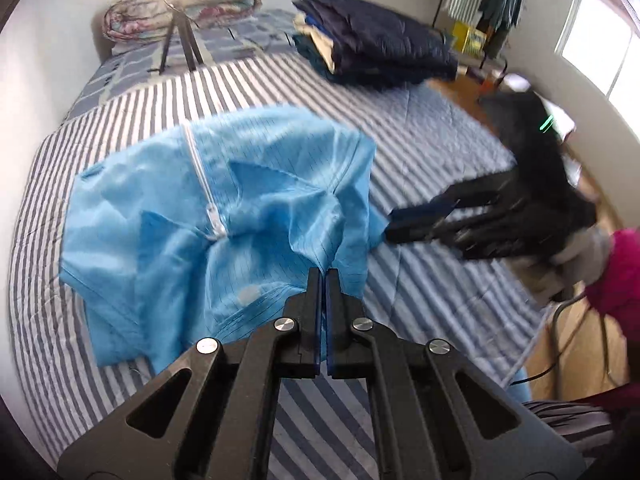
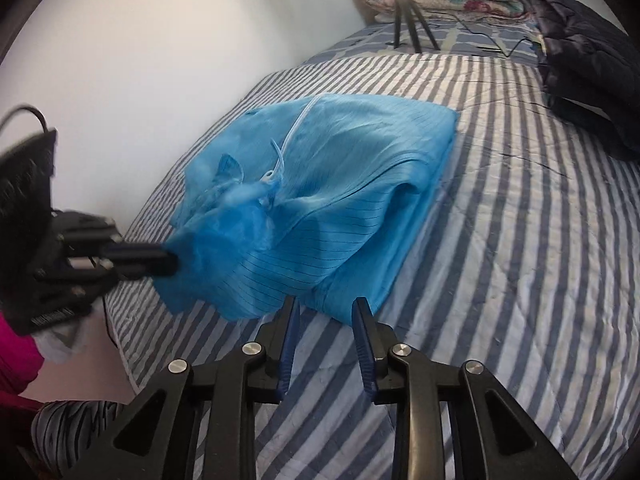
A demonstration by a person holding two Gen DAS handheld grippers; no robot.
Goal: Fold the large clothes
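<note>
Blue zippered garment (image 1: 216, 216) is laid, partly folded, on the striped bed (image 1: 420, 152).
Its near edge is pinched by the left tongs (image 1: 323, 276), pressed together on the cloth; the right tongs (image 2: 326, 308) are held spread just before the fold's corner, though in the blurred left view they may be touching the fabric. Folded dark clothes (image 1: 376, 52) are stacked well apart.

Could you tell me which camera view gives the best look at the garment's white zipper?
The left wrist view: the white zipper runs in full down the blue garment, fairly sharp. In the right wrist view it shows only as a thin pale line, partly blurred among bunched folds.
</note>
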